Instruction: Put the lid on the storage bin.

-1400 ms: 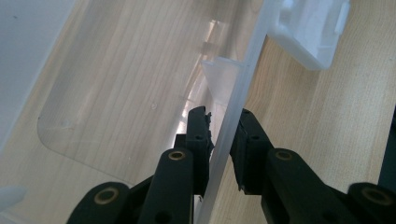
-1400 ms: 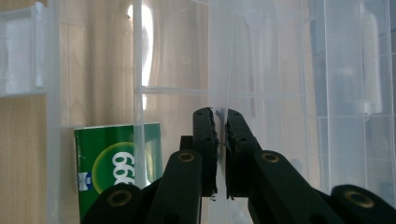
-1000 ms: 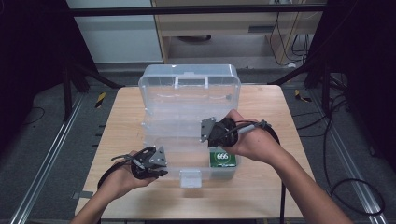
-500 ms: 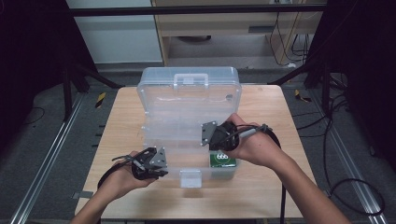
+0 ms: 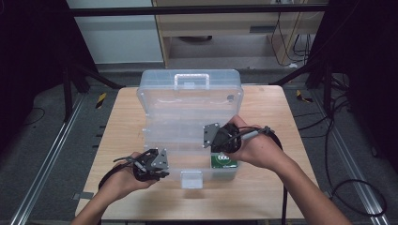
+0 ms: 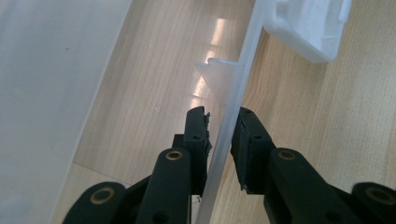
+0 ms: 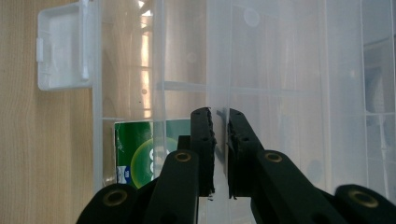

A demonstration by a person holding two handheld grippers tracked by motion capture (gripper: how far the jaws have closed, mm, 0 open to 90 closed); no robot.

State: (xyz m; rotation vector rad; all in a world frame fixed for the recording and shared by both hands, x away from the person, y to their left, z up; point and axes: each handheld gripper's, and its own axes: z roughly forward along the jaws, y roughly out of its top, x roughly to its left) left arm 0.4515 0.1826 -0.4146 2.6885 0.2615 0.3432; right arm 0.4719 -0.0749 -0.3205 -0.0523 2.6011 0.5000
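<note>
Nearest, at about 7 o'clock of the clear box (image 5: 155, 101), the left tool (image 6: 223, 116) stands with its jaws drawn narrow on the thin front wall (image 6: 247, 56), beside the latch (image 5: 191, 179). It seems to steady the box on the surface (image 5: 122, 122). At 5 o'clock the green packet (image 7: 135, 154) lies in the front corner compartment. Just beyond it, the right tool (image 7: 219, 114) is almost fully closed on a clear inner panel (image 7: 219, 60). Farther, at 12 o'clock, the lid stands up. I judge that the panel is being handled. The next move needs a firm pinch and a slow swing.
</note>
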